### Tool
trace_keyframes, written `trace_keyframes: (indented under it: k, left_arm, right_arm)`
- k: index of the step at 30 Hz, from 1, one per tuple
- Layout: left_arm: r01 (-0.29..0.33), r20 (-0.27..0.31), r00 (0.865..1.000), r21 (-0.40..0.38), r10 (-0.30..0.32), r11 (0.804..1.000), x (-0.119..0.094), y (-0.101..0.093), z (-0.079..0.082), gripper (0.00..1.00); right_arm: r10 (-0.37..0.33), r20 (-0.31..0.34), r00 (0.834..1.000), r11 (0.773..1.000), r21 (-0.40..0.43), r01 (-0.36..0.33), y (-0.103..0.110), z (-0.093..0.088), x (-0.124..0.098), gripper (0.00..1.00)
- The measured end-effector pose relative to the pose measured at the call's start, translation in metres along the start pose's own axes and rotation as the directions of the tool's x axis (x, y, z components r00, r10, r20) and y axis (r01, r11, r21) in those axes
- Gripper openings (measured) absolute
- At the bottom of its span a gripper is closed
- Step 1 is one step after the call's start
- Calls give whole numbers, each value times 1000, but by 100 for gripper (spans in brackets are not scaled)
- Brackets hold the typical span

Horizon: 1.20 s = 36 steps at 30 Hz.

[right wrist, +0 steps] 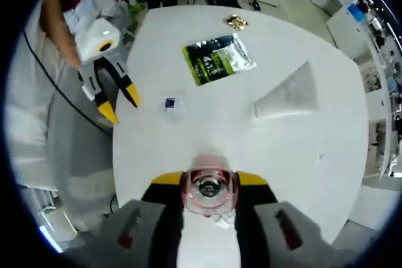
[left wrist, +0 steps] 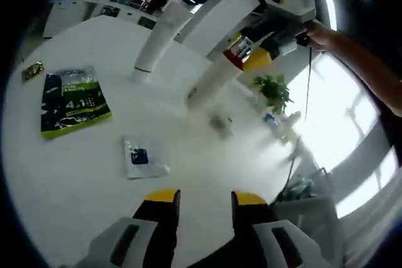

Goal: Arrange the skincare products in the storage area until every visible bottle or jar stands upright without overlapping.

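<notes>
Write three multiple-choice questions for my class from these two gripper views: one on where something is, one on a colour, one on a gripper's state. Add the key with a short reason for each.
1. Where does the green and black packet lie?
A. flat on the white table
B. between the left gripper's jaws
C. on the floor

2. What colour is the cap end of the tube held by the right gripper?
A. blue
B. red
C. green

3. How does the left gripper stand?
A. shut on the small sachet
B. shut on the packet
C. open, holding nothing

Key:
1 A: in both views the packet lies flat on the tabletop.
2 B: the left gripper view shows a red band where the jaws clamp the tube; the right gripper view shows the same end in red.
3 C: its yellow tips stand apart with bare table between them.
</notes>
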<state>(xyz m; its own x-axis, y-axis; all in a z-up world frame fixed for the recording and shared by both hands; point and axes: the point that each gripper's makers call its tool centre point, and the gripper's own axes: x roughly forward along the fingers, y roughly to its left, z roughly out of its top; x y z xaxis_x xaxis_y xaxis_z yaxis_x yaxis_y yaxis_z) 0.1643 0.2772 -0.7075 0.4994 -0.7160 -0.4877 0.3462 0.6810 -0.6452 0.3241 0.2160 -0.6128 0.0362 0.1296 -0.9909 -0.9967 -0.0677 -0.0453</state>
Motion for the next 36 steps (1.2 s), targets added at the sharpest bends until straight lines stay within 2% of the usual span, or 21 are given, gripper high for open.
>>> trace_keyframes:
  k: [9, 18, 36]
  left_arm:
    - [-20, 24, 999, -25, 21, 999, -2, 7, 4, 34]
    - [-31, 36, 999, -50, 32, 998, -4, 10, 5, 34]
    - [-54, 32, 998, -61, 56, 997, -5, 15, 6, 34]
  right_arm:
    - [25, -9, 1000, 1000, -4, -25, -20, 0, 2, 29]
    - [28, -7, 1000, 1000, 4, -28, -51, 5, 3, 29]
    - [50, -17, 999, 999, 3, -50, -82, 12, 19, 29]
